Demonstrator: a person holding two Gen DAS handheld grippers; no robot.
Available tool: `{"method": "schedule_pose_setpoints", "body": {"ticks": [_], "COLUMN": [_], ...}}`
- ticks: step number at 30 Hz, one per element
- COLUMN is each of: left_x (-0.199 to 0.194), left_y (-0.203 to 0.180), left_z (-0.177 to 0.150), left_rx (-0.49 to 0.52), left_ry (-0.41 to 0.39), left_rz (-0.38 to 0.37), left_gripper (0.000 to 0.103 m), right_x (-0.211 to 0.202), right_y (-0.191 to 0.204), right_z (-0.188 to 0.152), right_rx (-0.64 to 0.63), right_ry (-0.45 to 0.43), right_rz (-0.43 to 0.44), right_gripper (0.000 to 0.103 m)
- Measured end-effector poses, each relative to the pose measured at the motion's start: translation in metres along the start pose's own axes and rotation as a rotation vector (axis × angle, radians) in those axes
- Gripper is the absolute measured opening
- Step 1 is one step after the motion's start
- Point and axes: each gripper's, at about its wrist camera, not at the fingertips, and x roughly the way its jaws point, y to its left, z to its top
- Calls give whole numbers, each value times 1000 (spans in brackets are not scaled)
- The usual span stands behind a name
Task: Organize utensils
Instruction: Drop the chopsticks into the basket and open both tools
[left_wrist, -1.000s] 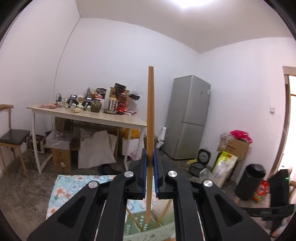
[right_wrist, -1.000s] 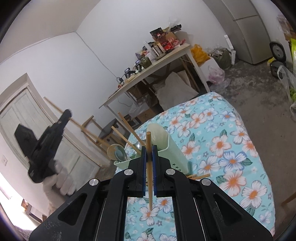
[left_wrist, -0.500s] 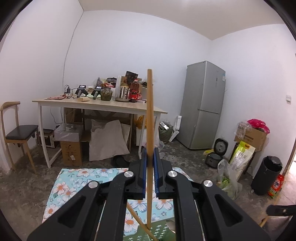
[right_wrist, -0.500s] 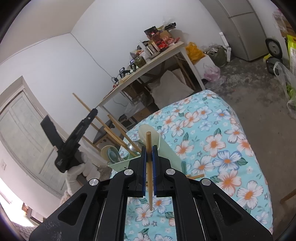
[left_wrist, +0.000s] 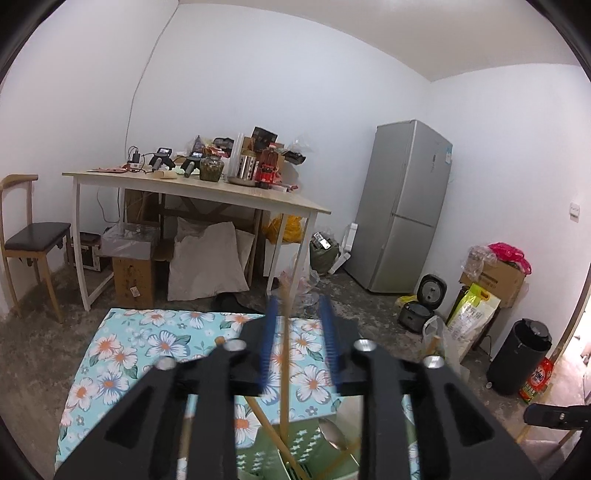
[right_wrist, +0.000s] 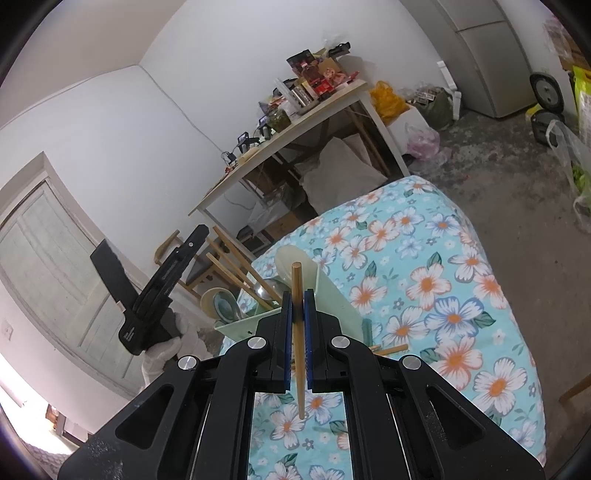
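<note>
My left claw (left_wrist: 298, 332) is opening: its blue pads stand apart, and a chopstick (left_wrist: 283, 354) stands loose in the gap between them, touching neither that I can see. Its lower end drops below the claw into the green holder (left_wrist: 273, 448) just under my fingers. In that holder I see another chopstick (left_wrist: 273, 432) leaning across at a slant and, to the right of it, a metal spoon (left_wrist: 332, 434) with its bowl up.

My right claw (right_wrist: 297, 325) is closed tight on a second chopstick (right_wrist: 298, 332), gripped near the middle, upright, with its top poking above the pads and its tip hanging below them over the flowered cloth (right_wrist: 443, 295) on the table. Just ahead of this claw sits the holder (right_wrist: 332, 291); from this side, sticks lean out of it to the left beside a spoon bowl (right_wrist: 266, 288), and a pale ladle or scoop stands at its far end. A small bowl (right_wrist: 221, 304) sits just left of the holder. More chopsticks (right_wrist: 388, 349) lie flat on the cloth right of my pads.
</note>
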Motion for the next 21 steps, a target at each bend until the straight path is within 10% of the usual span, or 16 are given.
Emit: {"method": "schedule_pose_setpoints", "body": {"ticks": [21], "left_x": [-134], "left_y": [17], "left_z": [-48], "left_rx": [4], "left_ry": [51], "left_rz": [-1], "left_gripper": [86], "right_x": [-21], "right_y": [117], "right_z": [54], "right_rx": [-390], "right_ry": [-157], "right_rz": [114], "right_gripper": [4]}}
